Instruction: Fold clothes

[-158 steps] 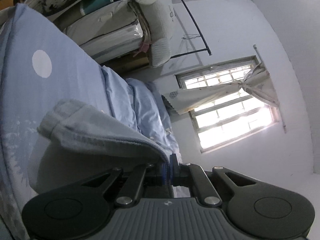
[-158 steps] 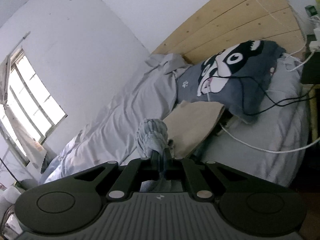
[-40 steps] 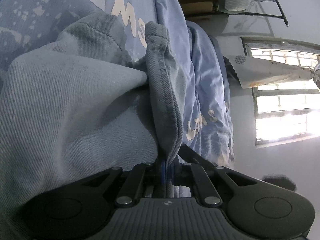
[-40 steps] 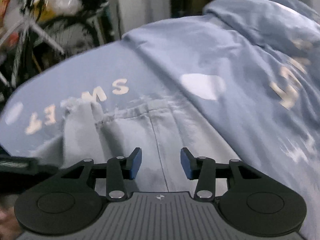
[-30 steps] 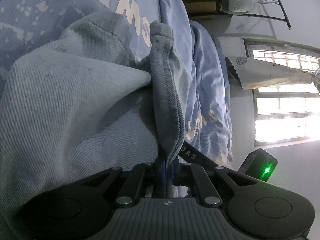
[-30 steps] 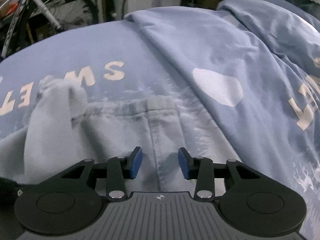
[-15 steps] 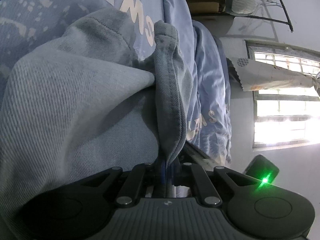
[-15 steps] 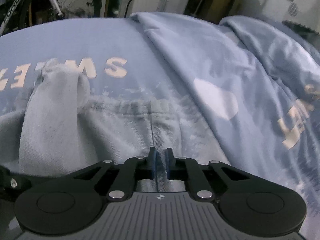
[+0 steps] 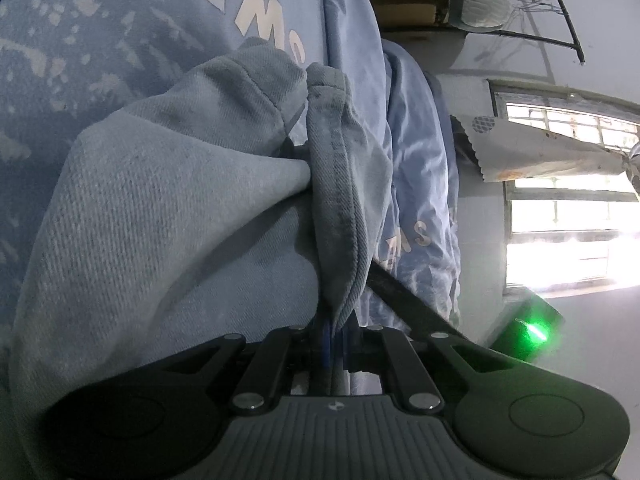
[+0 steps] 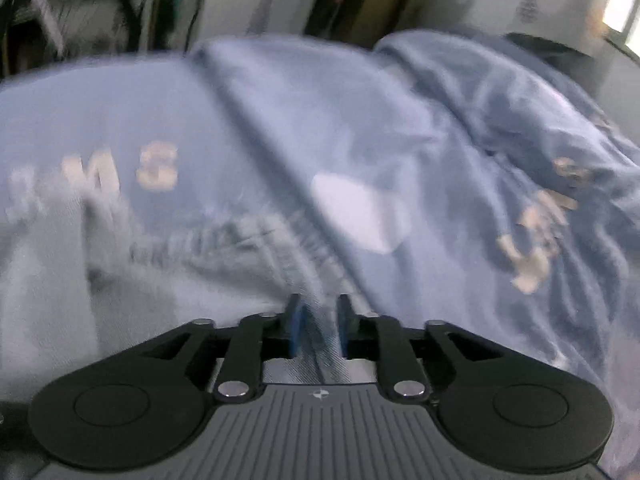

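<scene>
— So how far along is the folding, would you say?

— Early to middle, I'd judge. One pair of light denim jeans (image 9: pixel 168 216) lies on the bed, on a blue duvet (image 10: pixel 280 120) printed with pale letters. A thick fold of it is bunched up and lifted, not yet laid flat, so the fold in hand isn't finished, and squaring and smoothing remain.

— What are the tools doing?

— The left hand-held gripper (image 9: pixel 335 332) is clamped tight on a seamed edge of the jeans, which rises straight out of its closed tips. The right hand-held gripper (image 10: pixel 318 328) stands narrowly apart; its jaws have just been opening, with a seam of the denim lying between the blue pads (image 10: pixel 295 330). The view is blurred, but they don't seem to press on the cloth.

— And the count?

— One garment, one duvet, two grippers. The right one's dark body (image 9: pixel 524 328) shows a green light in the left view.
</scene>
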